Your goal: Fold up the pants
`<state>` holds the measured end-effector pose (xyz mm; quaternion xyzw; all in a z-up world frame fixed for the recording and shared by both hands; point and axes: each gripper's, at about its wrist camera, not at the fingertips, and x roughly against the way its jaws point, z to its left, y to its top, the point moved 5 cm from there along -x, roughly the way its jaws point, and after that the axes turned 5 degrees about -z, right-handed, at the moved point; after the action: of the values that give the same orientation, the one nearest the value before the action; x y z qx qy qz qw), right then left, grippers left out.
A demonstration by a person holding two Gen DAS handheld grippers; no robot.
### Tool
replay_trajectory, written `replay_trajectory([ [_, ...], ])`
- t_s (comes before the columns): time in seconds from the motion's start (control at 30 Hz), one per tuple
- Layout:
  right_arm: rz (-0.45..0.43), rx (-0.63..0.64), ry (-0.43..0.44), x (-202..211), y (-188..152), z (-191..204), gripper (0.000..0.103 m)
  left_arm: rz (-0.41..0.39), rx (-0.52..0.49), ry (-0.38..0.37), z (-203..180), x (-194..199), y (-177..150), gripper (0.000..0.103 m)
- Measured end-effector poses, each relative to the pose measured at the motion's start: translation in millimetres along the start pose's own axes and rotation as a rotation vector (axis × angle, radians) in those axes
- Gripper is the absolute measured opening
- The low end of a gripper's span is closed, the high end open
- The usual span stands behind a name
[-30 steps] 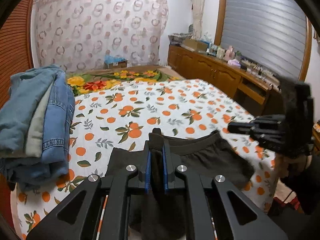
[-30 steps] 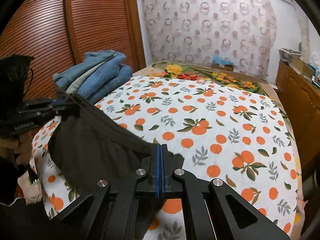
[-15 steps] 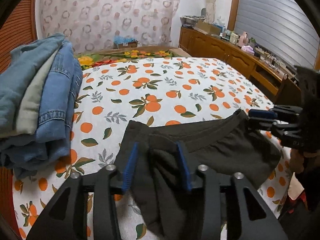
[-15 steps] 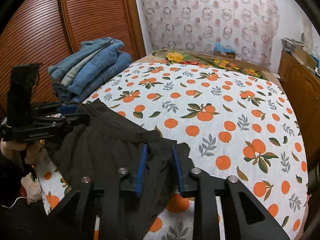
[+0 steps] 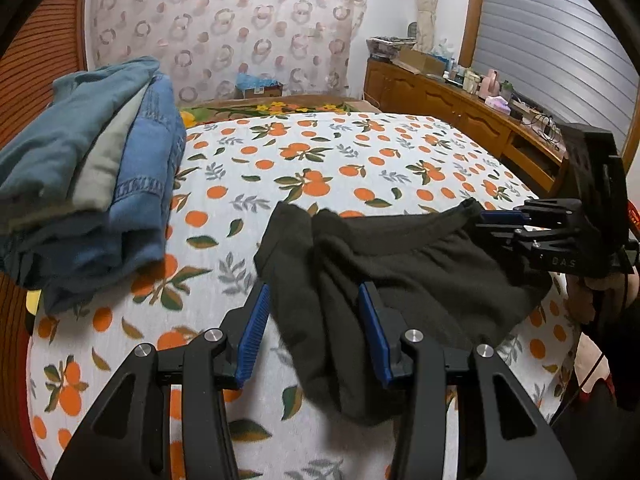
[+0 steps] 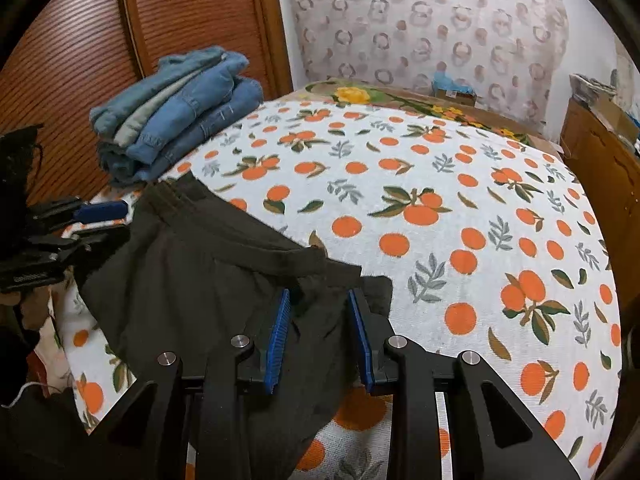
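Observation:
Dark pants (image 5: 400,268) lie on the near edge of the bed, waistband stretched across, the rest hanging over the edge; they also show in the right wrist view (image 6: 192,280). My left gripper (image 5: 316,336) is open, its blue pads on either side of one waistband corner without pinching it. My right gripper (image 6: 320,336) is open over the other corner, and shows from the side in the left wrist view (image 5: 504,224). The left gripper shows at the left of the right wrist view (image 6: 100,220).
A stack of folded jeans (image 5: 92,184) sits on the bed to the left, also in the right wrist view (image 6: 176,112). The orange-print bedspread (image 5: 340,164) stretches beyond. A wooden cabinet (image 5: 460,108) runs along the right; a slatted wooden wardrobe (image 6: 80,52) stands left.
Both grippers were shut on the waistband corners a second ago. They have opened and let the pants drop onto the bed, then drawn back a little.

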<state>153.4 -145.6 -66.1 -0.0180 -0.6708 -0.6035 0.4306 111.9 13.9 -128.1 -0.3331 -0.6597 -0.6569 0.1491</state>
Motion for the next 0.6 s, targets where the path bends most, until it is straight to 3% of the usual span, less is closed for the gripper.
replay_trajectory([
  [0.03,0.002,0.004,0.003,-1.3,-0.5,0.7,0.010,0.003,0.000,0.004,1.2,0.1,-1.5,0.047],
  [0.13,-0.033,0.001,-0.005,3.5,2.2,-0.9,0.007,0.011,0.003,0.016,5.2,-2.1,-3.3,0.047],
  [0.23,-0.078,-0.027,-0.033,13.3,5.5,-7.0,0.007,0.010,0.004,0.017,6.7,-2.3,-3.6,0.047],
  [0.5,-0.047,-0.023,-0.066,10.1,-0.4,-5.8,0.007,-0.019,0.007,0.019,4.5,11.6,-1.7,0.047],
  [0.6,-0.054,-0.033,-0.063,17.8,-0.9,-5.0,0.016,-0.032,0.005,0.018,2.7,22.6,-3.5,0.047],
])
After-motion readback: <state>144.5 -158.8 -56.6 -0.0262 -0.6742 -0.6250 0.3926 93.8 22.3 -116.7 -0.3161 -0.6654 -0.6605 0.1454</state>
